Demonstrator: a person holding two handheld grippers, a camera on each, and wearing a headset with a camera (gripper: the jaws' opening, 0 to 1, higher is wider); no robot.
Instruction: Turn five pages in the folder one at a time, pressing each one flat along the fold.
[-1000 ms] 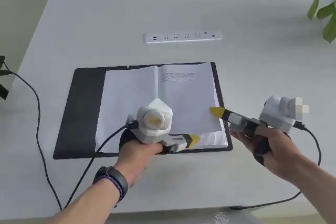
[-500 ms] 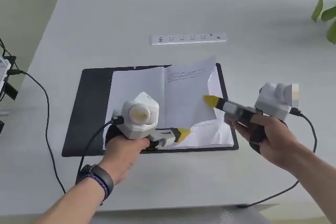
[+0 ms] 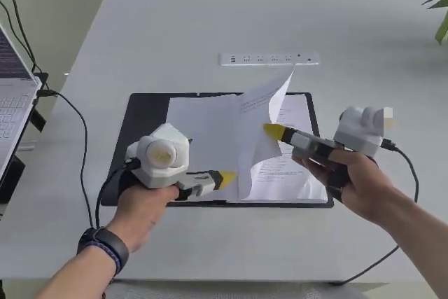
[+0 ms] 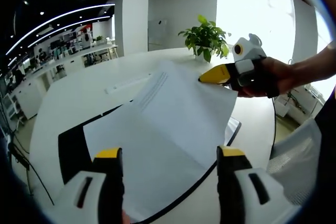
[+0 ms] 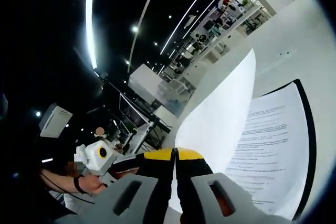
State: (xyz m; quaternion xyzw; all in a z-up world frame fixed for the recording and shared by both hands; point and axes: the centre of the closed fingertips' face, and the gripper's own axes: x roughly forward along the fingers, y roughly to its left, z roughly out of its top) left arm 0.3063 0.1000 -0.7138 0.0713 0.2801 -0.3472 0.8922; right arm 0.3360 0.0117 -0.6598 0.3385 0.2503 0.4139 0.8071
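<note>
Right gripper [image 3: 273, 131] is clamped on the edge of a page [image 3: 246, 125], which stands raised to its left over the open folder [image 3: 143, 124]; left gripper [image 3: 225, 178], jaws apart, hovers at the folder's near edge, facing the page

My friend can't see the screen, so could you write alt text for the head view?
The right gripper, shut on a white page, holds it raised above an open black folder on a pale table. The left gripper, jaws open, sits at the folder's near edge; a power strip lies beyond.
</note>
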